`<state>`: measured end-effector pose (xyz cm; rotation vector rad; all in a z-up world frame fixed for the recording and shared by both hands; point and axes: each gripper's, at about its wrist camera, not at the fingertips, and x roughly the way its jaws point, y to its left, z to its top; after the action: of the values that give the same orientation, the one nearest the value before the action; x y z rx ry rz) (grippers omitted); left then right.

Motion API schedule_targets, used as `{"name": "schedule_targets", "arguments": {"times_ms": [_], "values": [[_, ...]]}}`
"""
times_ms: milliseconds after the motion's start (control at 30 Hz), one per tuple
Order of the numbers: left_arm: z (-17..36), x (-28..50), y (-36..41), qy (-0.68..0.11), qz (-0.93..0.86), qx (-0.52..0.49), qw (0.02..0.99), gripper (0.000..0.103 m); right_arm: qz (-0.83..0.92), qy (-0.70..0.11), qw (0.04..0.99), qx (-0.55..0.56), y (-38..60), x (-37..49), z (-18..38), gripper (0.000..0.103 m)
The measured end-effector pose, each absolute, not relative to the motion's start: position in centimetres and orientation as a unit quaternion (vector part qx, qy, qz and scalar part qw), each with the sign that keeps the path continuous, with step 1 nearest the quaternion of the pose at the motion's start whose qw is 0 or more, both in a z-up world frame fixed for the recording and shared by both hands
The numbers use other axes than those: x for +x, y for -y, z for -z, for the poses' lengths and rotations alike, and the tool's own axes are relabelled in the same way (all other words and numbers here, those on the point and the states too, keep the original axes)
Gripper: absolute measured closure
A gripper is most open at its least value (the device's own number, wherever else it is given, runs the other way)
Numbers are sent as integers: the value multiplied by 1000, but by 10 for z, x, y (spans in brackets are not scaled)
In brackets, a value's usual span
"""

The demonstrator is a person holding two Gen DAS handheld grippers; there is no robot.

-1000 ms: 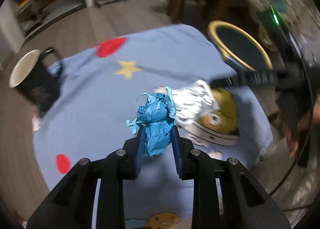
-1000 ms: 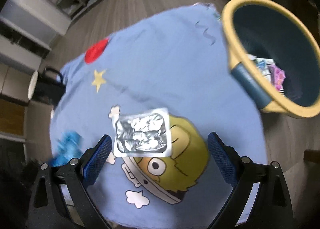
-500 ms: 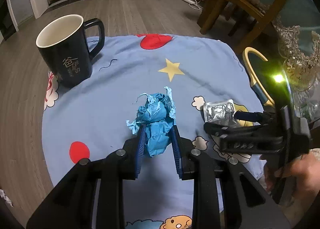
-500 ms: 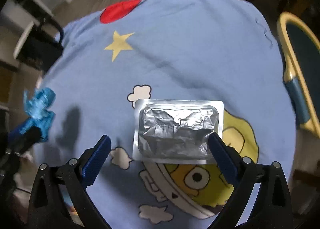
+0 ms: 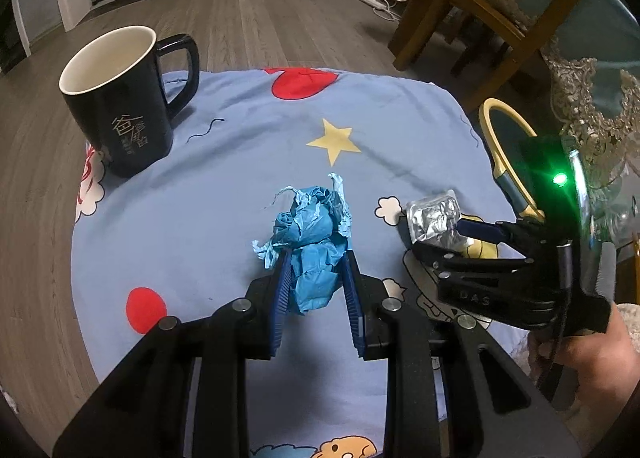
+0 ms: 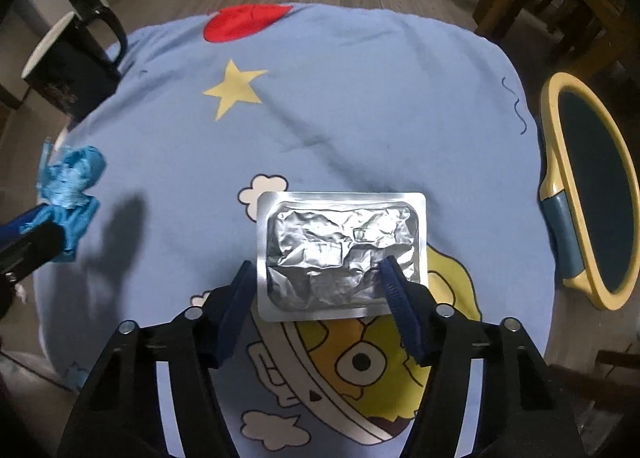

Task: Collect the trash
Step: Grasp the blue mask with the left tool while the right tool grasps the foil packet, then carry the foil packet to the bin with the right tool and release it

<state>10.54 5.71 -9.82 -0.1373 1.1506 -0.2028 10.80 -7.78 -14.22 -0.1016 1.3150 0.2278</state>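
My left gripper [image 5: 316, 258] is shut on a crumpled blue paper wad [image 5: 314, 242] and holds it above the blue cartoon cloth [image 5: 248, 162]; the wad also shows at the left of the right wrist view [image 6: 68, 194]. A silver foil tray [image 6: 340, 254] lies flat on the cloth. My right gripper [image 6: 320, 270] is low over it, its fingers closing on the tray's two sides, one blue pad [image 6: 396, 290] over the foil. The tray and right gripper show in the left wrist view [image 5: 436, 218]. A yellow-rimmed bin [image 6: 592, 214] stands off the cloth's right edge.
A black mug [image 5: 120, 98] with a white inside stands at the cloth's far left corner. A wooden chair [image 5: 500, 6] stands beyond the bin. Wooden floor surrounds the covered table.
My right gripper has dropped down to the foil tray and narrowed from wide open to about the tray's width. My left gripper still holds the blue wad.
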Motion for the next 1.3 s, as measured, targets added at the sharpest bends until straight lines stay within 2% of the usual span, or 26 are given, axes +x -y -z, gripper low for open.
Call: {"name": "schedule_targets", "arguments": {"times_ms": [133, 233, 567, 733, 1167, 1300], "values": [[99, 106, -56, -544, 95, -62, 832, 78, -120, -602, 789, -7, 90, 104, 128, 63], [99, 106, -54, -545, 97, -61, 831, 78, -106, -594, 797, 15, 105, 102, 116, 70], [100, 108, -48, -547, 100, -54, 829, 78, -75, -538, 837, 68, 162, 118, 71, 72], [100, 109, -49, -549, 98, -58, 828, 78, -72, -538, 823, 167, 197, 130, 74, 72], [104, 110, -47, -551, 106, -53, 826, 78, -42, -535, 805, 254, 239, 138, 82, 72], [105, 110, -46, -553, 106, -54, 825, 78, -61, -527, 788, 312, 246, 138, 88, 72]]}}
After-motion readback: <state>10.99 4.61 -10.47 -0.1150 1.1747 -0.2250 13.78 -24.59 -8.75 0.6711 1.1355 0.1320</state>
